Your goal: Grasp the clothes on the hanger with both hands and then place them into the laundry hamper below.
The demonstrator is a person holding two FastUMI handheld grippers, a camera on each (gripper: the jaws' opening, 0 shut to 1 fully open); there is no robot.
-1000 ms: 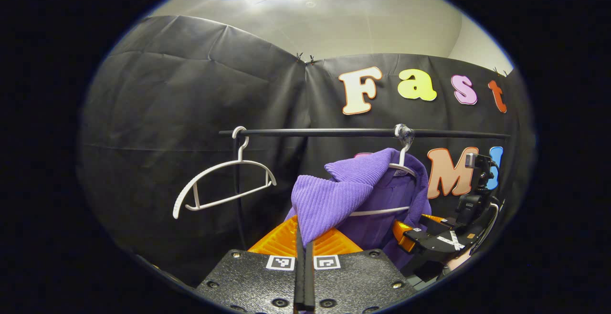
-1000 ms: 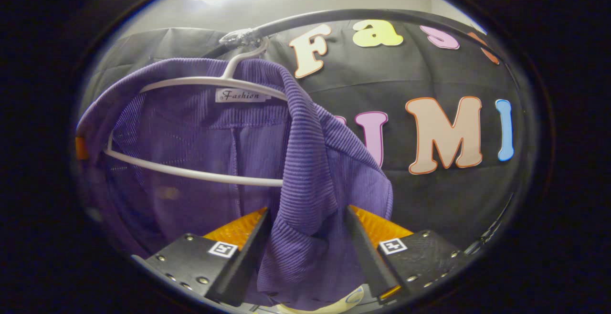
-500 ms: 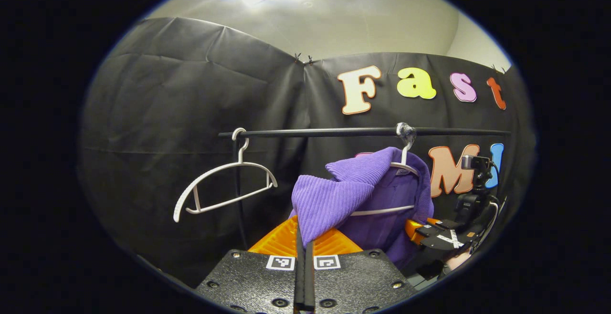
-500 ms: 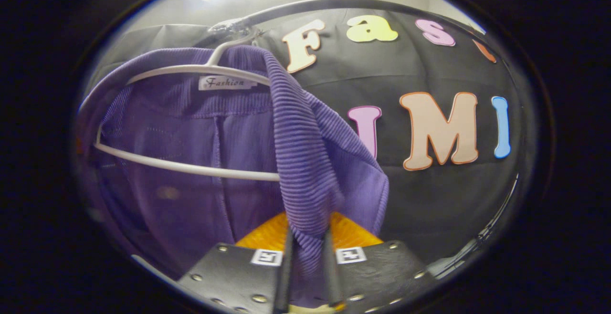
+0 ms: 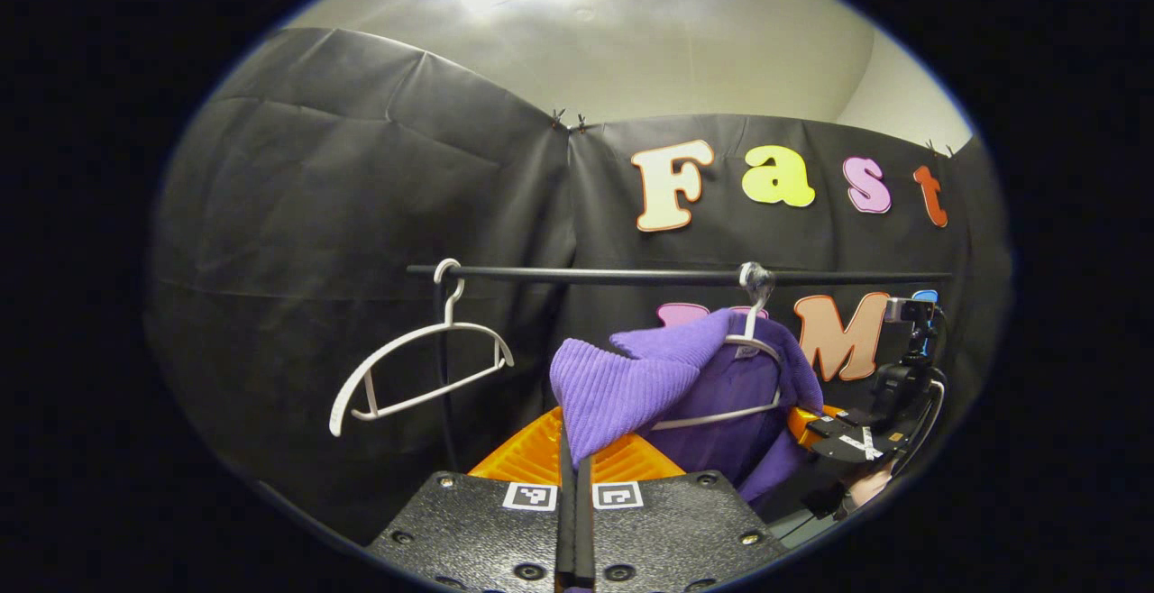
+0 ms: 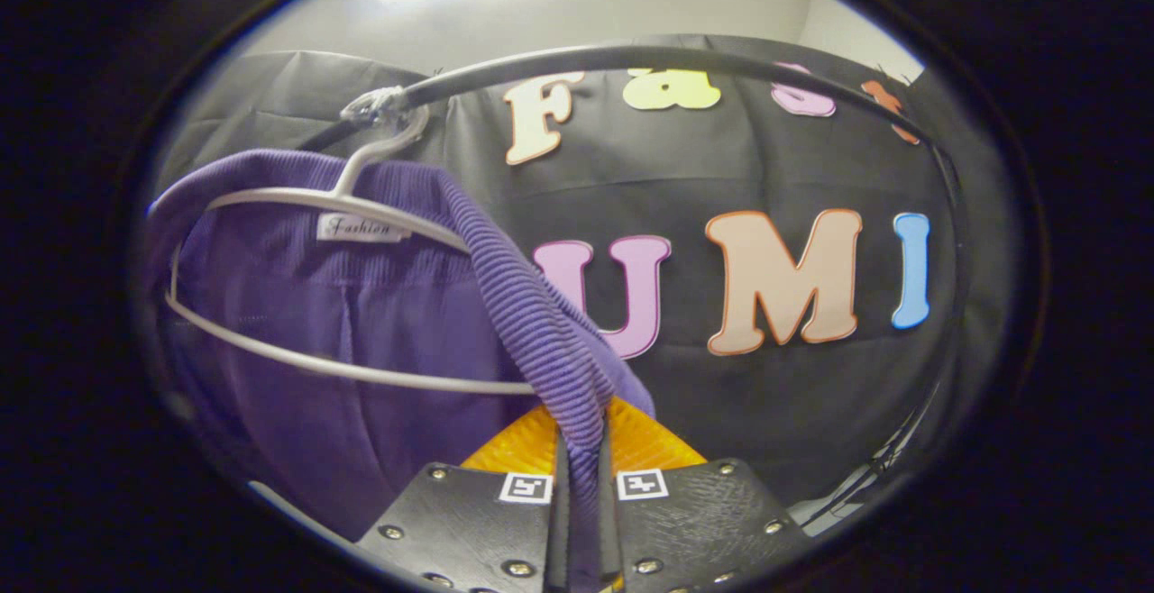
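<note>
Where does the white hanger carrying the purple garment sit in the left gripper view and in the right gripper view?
Left gripper view: the white hanger hangs right of centre, beneath the black rail, with the purple garment draped on it.
Right gripper view: the same hanger sits in the left half, close up, its lower bar crossing the garment.
Shared landmark: the taped hook on the rail.

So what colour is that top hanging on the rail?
Purple, with a fine ribbed knit: the top shows best in the right gripper view.
</note>
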